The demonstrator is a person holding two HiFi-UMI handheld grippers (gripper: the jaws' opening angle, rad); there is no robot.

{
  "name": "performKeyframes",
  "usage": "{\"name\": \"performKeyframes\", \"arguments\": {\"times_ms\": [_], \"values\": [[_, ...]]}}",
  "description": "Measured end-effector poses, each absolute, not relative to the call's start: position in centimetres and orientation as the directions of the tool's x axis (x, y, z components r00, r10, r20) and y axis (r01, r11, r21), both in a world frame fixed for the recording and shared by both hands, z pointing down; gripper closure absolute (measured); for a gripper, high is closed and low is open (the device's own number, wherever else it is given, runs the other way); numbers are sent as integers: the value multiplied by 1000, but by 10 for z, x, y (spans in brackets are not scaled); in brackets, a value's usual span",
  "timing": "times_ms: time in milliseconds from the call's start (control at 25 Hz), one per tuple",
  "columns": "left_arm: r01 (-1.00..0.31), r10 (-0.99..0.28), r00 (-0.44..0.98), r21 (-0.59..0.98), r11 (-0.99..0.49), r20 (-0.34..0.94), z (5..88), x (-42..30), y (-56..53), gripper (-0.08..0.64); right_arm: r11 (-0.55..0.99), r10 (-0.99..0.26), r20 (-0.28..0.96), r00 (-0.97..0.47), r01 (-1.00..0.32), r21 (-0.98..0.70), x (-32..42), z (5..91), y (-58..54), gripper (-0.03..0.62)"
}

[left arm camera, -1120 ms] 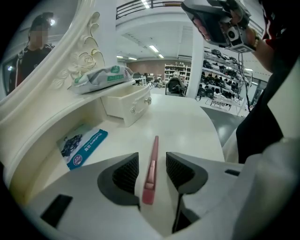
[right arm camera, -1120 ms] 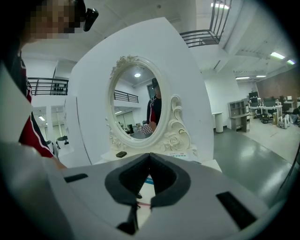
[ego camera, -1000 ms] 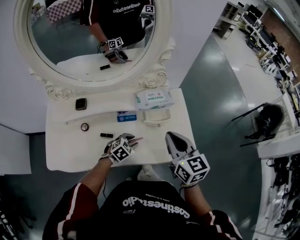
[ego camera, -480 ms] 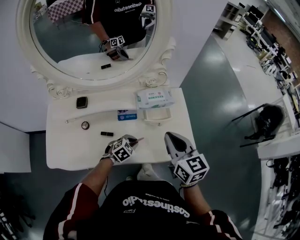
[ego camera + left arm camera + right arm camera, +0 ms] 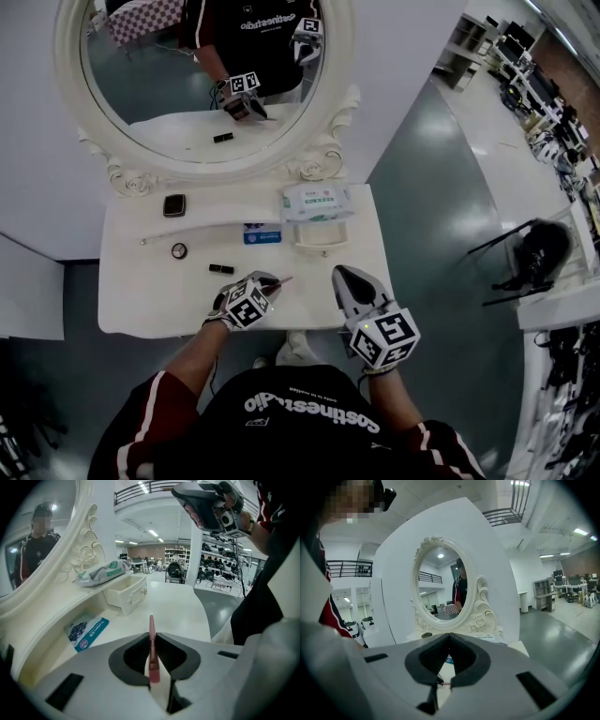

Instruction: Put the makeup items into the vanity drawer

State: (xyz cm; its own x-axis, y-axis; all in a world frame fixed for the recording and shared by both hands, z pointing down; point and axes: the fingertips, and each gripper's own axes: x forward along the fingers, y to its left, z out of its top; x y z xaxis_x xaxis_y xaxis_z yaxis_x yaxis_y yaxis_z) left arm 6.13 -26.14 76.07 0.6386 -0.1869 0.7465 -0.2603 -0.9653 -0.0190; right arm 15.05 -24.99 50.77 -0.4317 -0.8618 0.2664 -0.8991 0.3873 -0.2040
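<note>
Okay, head view: left hand-held gripper [image 5: 269, 284], lower centre, has just closed on the pink pencil [image 5: 282, 279] by the table [image 5: 141, 300] front; open drawer [image 5: 319, 236] up-right. Left gripper view: pencil pinched. Right gripper view: right hand-held gripper [image 5: 449, 637] pressed together, empty. Pickup step; next, likely carry to drawer.

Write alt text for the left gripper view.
The left gripper, whose jaws have just been closing, pinches a slim pink stick that points forward over the white vanity top. Beyond it a small drawer stands open, with a blue packet to the left and a wipes pack above it.
</note>
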Motion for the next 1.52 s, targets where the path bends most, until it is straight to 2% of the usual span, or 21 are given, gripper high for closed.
{"name": "performKeyframes", "arguments": {"times_ms": [520,880,1520], "values": [[-342,-317,734,-76,-937,601,666,55,-272,511,455,-842,235,-486,-873,-176,136,487,-265,589],[-443,-421,765,-76,-893,487,610,44,-292,511,468,-846,201,-494,-868,-166,138,472,-264,589],[-298,-348,775,-180,-937,528,612,115,-321,511,335,-908,192,-372,-921,-198,211,480,-251,589]]}}
